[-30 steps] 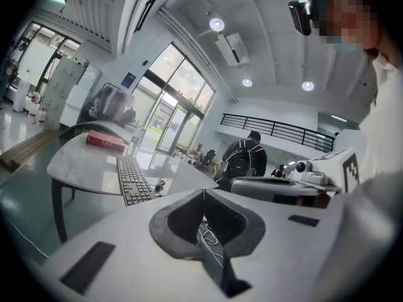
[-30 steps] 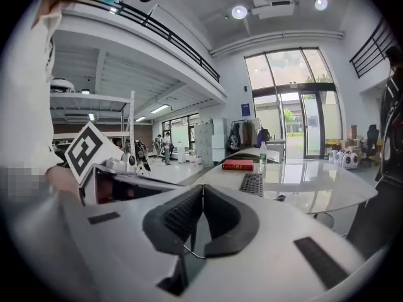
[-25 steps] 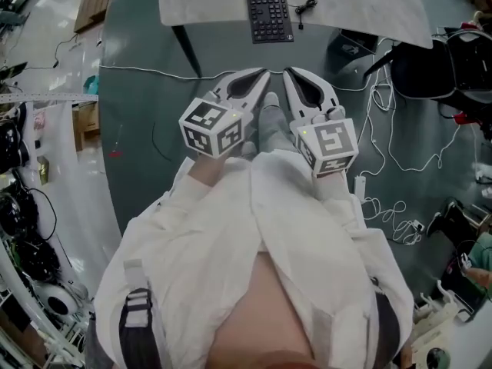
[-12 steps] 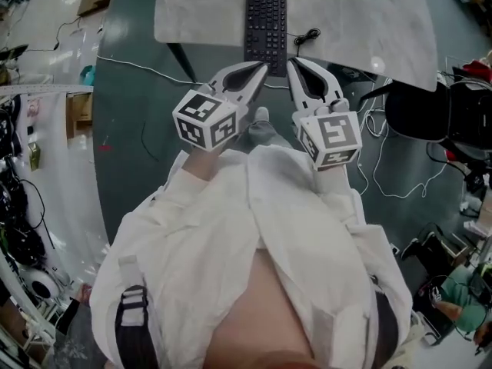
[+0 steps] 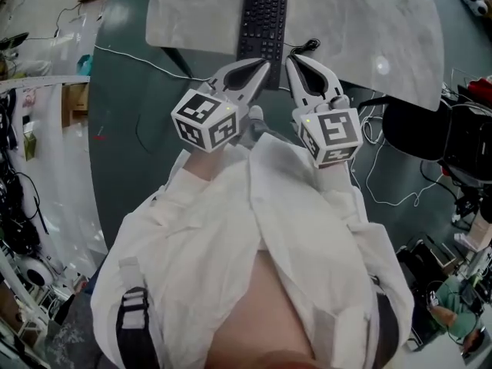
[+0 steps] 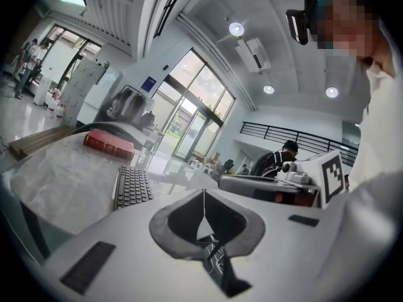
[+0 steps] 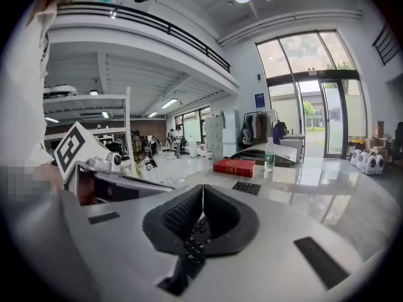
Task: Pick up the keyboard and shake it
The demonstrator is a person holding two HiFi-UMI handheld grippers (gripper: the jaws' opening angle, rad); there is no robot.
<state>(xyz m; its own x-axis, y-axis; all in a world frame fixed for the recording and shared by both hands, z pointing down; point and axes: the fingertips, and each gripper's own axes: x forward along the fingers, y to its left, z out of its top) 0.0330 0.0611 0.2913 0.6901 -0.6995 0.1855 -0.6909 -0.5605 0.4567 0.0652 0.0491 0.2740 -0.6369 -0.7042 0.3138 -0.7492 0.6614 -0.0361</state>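
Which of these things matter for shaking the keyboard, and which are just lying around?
Part of the job: keyboard, left gripper, right gripper (both shut, empty).
Just lying about: red book, water bottle, white cable on the floor.

— What's on the table (image 5: 369,29)?
— I see a pale, marbled top on dark legs. A black keyboard (image 5: 264,14) lies flat near its front edge, with a black cable (image 5: 306,47) curled just beside it.
— Anything further back?
— I make out a red book (image 7: 234,167) lying flat, and a clear bottle (image 7: 269,155) upright beside it.
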